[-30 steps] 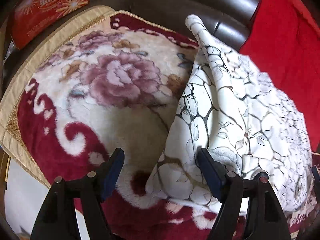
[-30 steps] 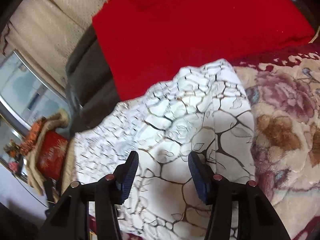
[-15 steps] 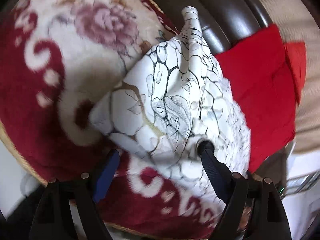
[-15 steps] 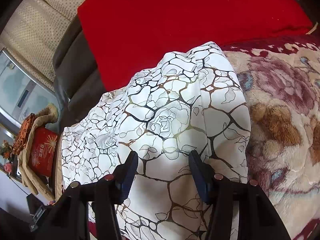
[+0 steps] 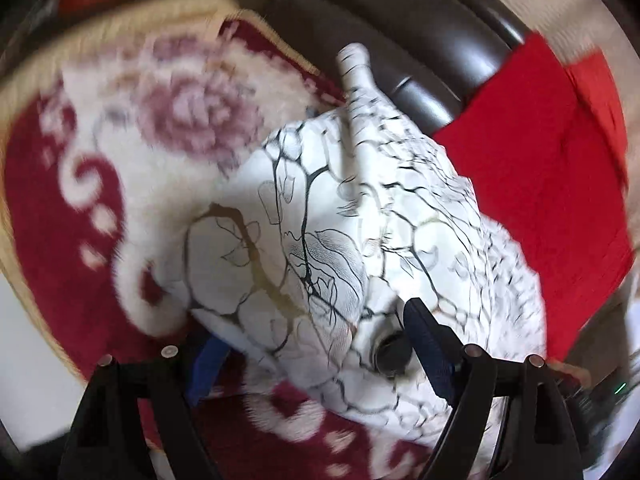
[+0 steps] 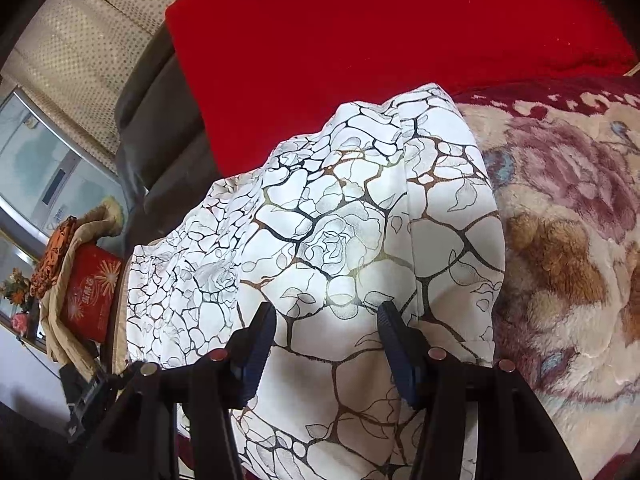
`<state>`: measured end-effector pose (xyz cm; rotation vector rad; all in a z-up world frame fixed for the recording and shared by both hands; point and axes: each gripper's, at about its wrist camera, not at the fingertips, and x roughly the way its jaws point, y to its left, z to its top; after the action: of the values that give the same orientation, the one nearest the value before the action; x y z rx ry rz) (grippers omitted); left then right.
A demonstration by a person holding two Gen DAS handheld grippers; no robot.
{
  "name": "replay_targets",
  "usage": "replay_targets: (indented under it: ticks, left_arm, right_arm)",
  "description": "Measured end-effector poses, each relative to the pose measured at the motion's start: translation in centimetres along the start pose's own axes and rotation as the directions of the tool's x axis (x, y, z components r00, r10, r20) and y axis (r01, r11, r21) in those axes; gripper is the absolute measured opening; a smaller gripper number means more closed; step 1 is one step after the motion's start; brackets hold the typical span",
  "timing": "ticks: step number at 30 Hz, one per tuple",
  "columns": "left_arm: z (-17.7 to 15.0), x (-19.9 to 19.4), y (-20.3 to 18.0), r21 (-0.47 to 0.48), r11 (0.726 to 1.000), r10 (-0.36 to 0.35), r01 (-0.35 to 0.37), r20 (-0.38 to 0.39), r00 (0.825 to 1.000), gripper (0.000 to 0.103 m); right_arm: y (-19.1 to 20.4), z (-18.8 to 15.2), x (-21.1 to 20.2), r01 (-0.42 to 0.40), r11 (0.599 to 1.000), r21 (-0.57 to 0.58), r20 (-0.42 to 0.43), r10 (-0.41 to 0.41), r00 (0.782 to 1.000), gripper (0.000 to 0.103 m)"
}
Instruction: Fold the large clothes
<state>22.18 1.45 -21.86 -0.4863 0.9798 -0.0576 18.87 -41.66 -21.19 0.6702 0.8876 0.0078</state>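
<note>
1. Left wrist view, much motion blur. The left gripper [image 5: 316, 346] has its jaws spread wide. The white garment [image 5: 360, 220], printed with black and gold cracked lines and rose outlines, bulges up between the two blue pads. The left pad [image 5: 206, 364] sits partly under the cloth's lower edge. The right pad [image 5: 428, 344] lies against a fold, just beside a small dark round fitting [image 5: 392, 354], which is too blurred to identify.
2. Same view. The garment lies in a heap on a plush floral blanket [image 5: 120, 184], dark red and cream with a pink rose. One narrow end of the garment reaches up toward a dark brown sofa back [image 5: 400, 36]. A red cloth [image 5: 540, 160] lies to the right of the garment, touching its edge.
3. Right wrist view, sharp. The right gripper [image 6: 326, 340] has its jaws parted. Both blue pads rest over the garment [image 6: 360, 220] with the fabric spanning the gap between them. Whether the pads press into the cloth cannot be told.
4. Same view. The garment drapes from the red cloth [image 6: 380, 32] at the top down past the gripper. Its right edge lies on the floral blanket [image 6: 568, 240].
5. Same view, left margin. A red box [image 6: 90, 294] with a starburst print stands beside beige cloth. A grey-brown cushion [image 6: 160, 120] is behind the garment, and a pale dotted curtain [image 6: 80, 48] is above it.
</note>
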Motion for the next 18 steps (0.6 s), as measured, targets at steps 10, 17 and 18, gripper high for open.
replay_targets:
  ticks: [10,17,18]
  left_arm:
    - [-1.2,-5.7,-2.3,0.282,0.923,0.198,-0.262,0.235,0.952,0.085]
    - [-0.7,-7.3,-2.6,0.308,0.902,0.212,-0.304,0.298,0.931,0.085]
    - [-0.7,-7.2,-2.7,0.309,0.901,0.213,-0.305,0.297,0.931,0.085]
  right_arm:
    - [3.6,-0.6,-1.9,-0.051,0.992,-0.116,0.095,0.062,0.993,0.058]
    - [4.9,-1.2,-0.5,-0.041,0.991,-0.129,0.061,0.049,0.997,0.058]
    - [5.0,-1.3,-0.4,-0.040,0.990,-0.134,0.058,0.048,0.997,0.058]
